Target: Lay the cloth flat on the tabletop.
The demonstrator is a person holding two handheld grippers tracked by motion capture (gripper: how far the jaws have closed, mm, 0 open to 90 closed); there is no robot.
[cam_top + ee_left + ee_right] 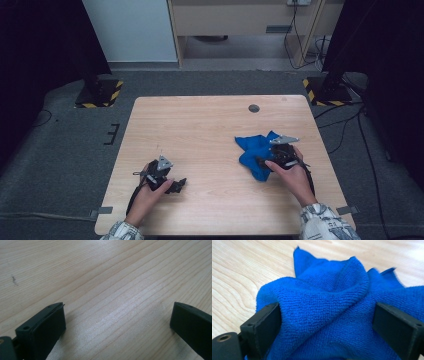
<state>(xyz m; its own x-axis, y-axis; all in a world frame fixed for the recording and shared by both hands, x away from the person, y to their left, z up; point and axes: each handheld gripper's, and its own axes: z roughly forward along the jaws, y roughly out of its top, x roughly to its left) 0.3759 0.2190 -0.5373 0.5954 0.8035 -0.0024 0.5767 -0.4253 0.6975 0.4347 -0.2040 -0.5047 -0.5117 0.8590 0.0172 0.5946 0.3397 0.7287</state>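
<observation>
Your right gripper (272, 162) sits at the right side of the tabletop (210, 125), pushed into a blue microfibre cloth (254, 150). In the right gripper view its jaws stand wide apart with the cloth (332, 315) bunched between them; the fabric presses against the left jaw and reaches the right one, but the jaws have not closed on it. The cloth is soft, with a fine looped pile, crumpled into rounded folds with a few pointed corners sticking up on the far side. From the high view the heap runs roughly from its near end by your right hand (292, 175) towards the far right, with one corner pointing away from you.

Your left gripper (172, 186) rests low at the near left of the tabletop, well apart from the cloth. Its flat black jaws are spread wide with nothing between them, just pale wood (112, 290) with long, straight grain lines and a small dark mark.
</observation>
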